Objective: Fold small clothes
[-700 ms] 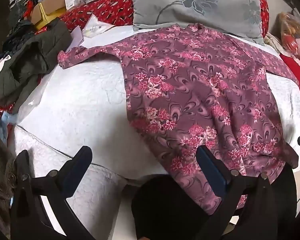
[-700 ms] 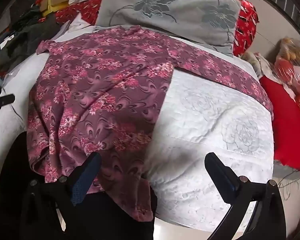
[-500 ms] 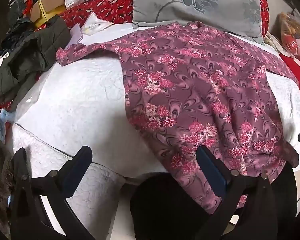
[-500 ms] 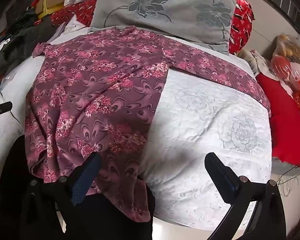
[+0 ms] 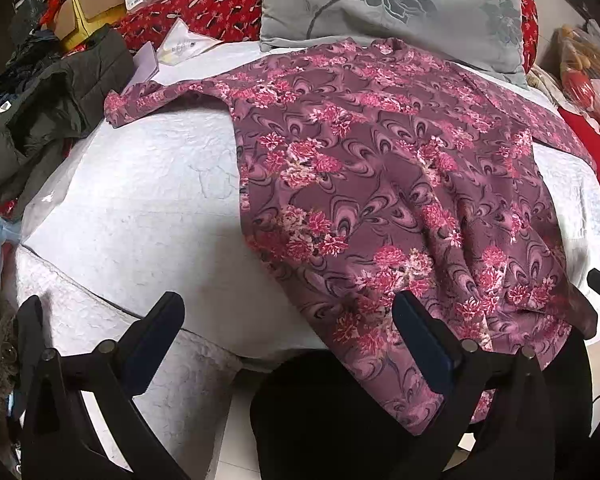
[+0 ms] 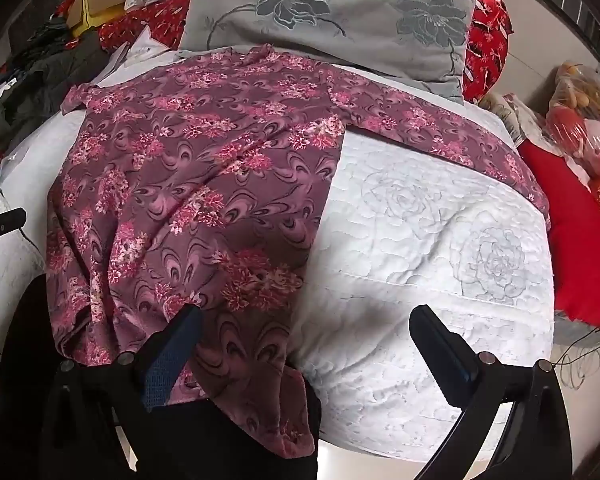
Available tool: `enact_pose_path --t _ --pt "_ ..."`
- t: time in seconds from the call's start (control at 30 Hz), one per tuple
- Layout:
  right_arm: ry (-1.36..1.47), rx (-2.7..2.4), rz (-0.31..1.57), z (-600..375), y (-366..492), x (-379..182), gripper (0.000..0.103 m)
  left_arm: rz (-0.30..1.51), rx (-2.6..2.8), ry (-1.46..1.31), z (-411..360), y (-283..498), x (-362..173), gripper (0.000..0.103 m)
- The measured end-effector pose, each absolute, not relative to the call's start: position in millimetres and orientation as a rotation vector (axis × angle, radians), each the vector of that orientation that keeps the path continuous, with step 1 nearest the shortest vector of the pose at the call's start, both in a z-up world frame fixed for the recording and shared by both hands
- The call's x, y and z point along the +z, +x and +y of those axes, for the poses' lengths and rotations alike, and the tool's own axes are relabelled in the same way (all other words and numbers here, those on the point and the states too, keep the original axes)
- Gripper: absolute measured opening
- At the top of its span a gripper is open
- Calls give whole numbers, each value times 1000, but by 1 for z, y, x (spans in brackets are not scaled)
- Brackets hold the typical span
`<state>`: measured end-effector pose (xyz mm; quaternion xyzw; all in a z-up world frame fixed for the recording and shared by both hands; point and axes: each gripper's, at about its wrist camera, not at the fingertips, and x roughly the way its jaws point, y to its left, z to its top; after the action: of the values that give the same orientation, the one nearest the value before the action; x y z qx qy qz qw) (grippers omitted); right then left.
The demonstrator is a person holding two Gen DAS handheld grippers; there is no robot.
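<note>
Top (image 5: 380, 168): a purple long-sleeved garment with pink flowers, spread flat on the white quilt (image 5: 140, 200) of a bed, neck toward the pillow, hem hanging over the near edge.
Sleeves: both stretched out sideways; one ends near the dark jacket (image 5: 56, 96), the other reaches toward the red cushion (image 6: 576, 248).
Left gripper (image 5: 288, 320): jaws wide apart, holding nothing, tilted down above the near bed edge; one finger shows over bare quilt, the other over the hem.
Right gripper (image 6: 304, 332): jaws wide apart too, nothing between the pads; one finger shows over the hem's corner, the other over bare quilt.
Pillow (image 5: 388, 4): grey with a dark flower print, at the head of the bed, its lower edge just touching the collar.
Cardboard box (image 5: 92, 12): open, among a heap of clothes in the far corner; something yellow shows beside it, and what is inside cannot be made out.
Plastic bag (image 6: 580, 116): clear, beside the red cushion, with soft toys inside.
Papers (image 5: 180, 44): lying between the jacket and the pillow.
</note>
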<state>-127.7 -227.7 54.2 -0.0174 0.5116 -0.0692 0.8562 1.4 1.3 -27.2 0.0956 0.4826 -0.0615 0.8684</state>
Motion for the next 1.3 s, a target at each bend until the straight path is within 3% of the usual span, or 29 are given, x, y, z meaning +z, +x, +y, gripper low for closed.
enact_pose_path --t 1.3 --pt "1 -127 1051 -229 -128 59 103 1017 -151 212 1 -3 -28 103"
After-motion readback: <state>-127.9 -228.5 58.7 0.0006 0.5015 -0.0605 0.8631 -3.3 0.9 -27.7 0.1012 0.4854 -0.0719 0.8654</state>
